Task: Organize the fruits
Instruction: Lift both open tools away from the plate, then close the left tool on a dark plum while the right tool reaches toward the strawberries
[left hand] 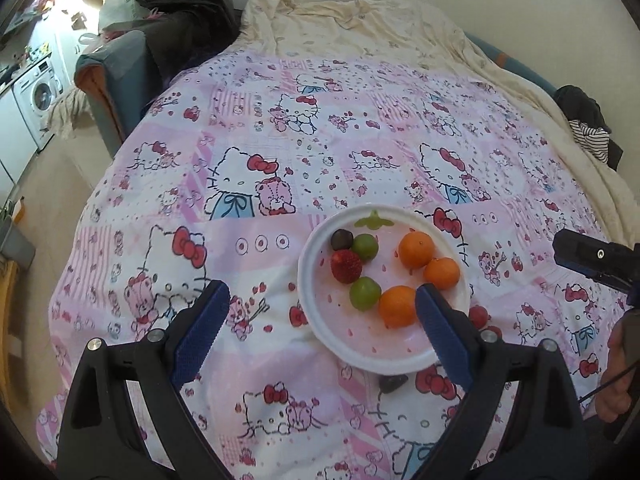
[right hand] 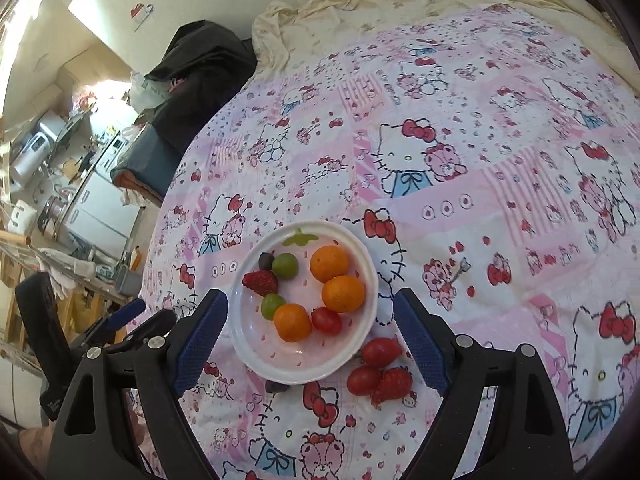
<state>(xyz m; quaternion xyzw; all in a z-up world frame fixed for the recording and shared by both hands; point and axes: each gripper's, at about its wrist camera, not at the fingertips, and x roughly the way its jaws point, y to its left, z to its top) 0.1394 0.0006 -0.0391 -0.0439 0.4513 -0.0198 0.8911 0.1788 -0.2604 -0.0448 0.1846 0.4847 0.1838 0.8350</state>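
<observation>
Most of the fruit's already been gathered on the white plate [right hand: 370, 312], so the right gripper [right hand: 308, 336] and left gripper [left hand: 322, 320] are both held wide and empty, presumably for the tomatoes [right hand: 380, 352] and strawberry [right hand: 394, 384] left beside the rim.

Black hand-held gripper [left hand: 322, 308] frames, blue ridged pads [left hand: 200, 332], silver screws.

— White plate [right hand: 370, 276] with pink speckles and a green leaf mark; three orange fruits [right hand: 343, 293], two green [right hand: 285, 265], red strawberry [right hand: 261, 282], one dark purple [right hand: 265, 260].

— Pink-and-white cartoon-cat bedsheet [right hand: 460, 184]; blue pads [left hand: 198, 334] on black grippers.
</observation>
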